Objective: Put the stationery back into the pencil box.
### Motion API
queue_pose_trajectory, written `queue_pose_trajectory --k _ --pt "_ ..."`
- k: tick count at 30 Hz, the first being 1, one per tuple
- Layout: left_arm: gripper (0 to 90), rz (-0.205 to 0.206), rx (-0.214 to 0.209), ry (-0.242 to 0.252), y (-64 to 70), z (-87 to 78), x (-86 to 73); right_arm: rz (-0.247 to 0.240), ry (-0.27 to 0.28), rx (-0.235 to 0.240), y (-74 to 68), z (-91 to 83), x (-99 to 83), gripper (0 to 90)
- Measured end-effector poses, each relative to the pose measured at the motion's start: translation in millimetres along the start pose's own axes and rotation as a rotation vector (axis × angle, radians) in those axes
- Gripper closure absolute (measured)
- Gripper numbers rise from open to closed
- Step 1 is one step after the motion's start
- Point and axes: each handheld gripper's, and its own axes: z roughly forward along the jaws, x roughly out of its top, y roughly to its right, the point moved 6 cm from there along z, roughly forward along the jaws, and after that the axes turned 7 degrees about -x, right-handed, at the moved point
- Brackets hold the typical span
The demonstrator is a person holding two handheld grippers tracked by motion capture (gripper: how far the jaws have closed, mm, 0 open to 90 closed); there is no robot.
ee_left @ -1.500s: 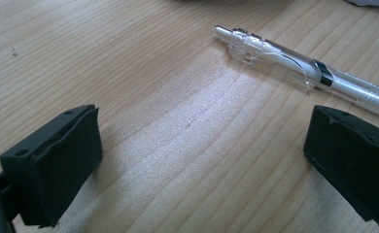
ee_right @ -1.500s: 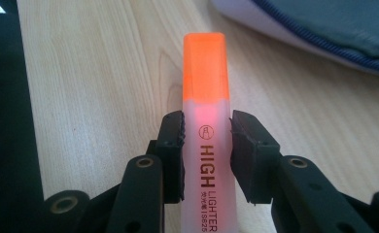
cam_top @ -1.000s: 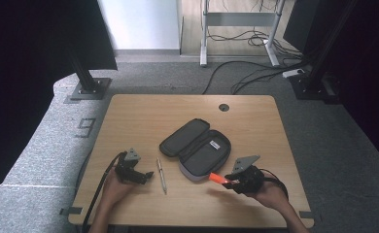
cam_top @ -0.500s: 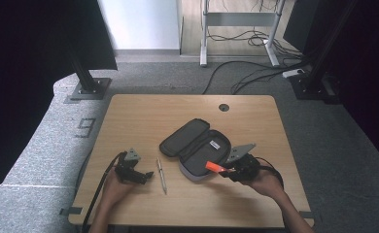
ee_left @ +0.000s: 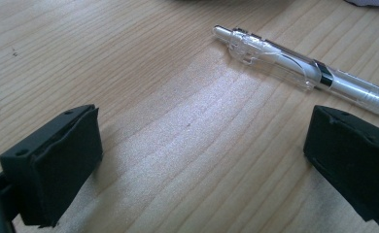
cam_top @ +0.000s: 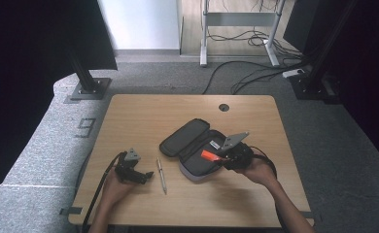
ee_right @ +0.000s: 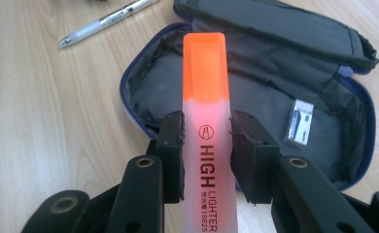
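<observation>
- Gripping an orange highlighter (ee_right: 206, 141) with the right gripper (ee_right: 206, 155): jaws closed onto both sides of the pale barrel, orange cap jutting out past the tips, "HIGH LIGHTER" printed along the body between the pads.
- Hovering over the open pencil case (ee_right: 275, 97), highlighter cap pointing out above the grey lining just ahead of the jaws.
- Spotted inside the case, ahead and to the right of the right gripper's tips: a small white-and-blue eraser (ee_right: 299, 121) lying flat on the lining.
- Lying beyond the case, off to the left ahead of the same jaws: a clear ballpoint pen (ee_right: 107, 19) on the wooden table (ee_right: 42, 121).
- From the high view, right gripper (cam_top: 226, 158) held in the person's right hand (cam_top: 255, 170) at the case's near right edge, orange highlighter (cam_top: 208, 156) sticking out leftward over the case (cam_top: 192, 145), lid flap folded back to the far left.
- Resting low over bare wood, left gripper (ee_left: 197, 160) spread wide, nothing between its jaws.
- Clear pen (ee_left: 304, 73) just ahead of the left gripper's right-hand jaw, lying slantwise, not touched.
- High view again: left gripper (cam_top: 146, 174) in the left hand (cam_top: 114, 187), pen (cam_top: 161, 175) just to its right, between it and the case.
</observation>
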Motion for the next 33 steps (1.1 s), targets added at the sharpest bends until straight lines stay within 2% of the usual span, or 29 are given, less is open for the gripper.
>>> queue_pose_trajectory --k 13,17,33 --pt "0.2 0.000 0.001 0.000 0.0 0.0 0.0 -0.027 -0.015 -0.030 7.8 28.8 18.3 65.4" --pt "0.2 0.000 0.000 0.000 0.0 0.0 0.0 -0.025 -0.016 -0.024 9.5 37.4 21.8 65.4" --pt "0.2 -0.001 0.000 0.001 0.0 0.0 0.0 -0.013 -0.044 -0.027 17.3 72.0 19.5 65.4"
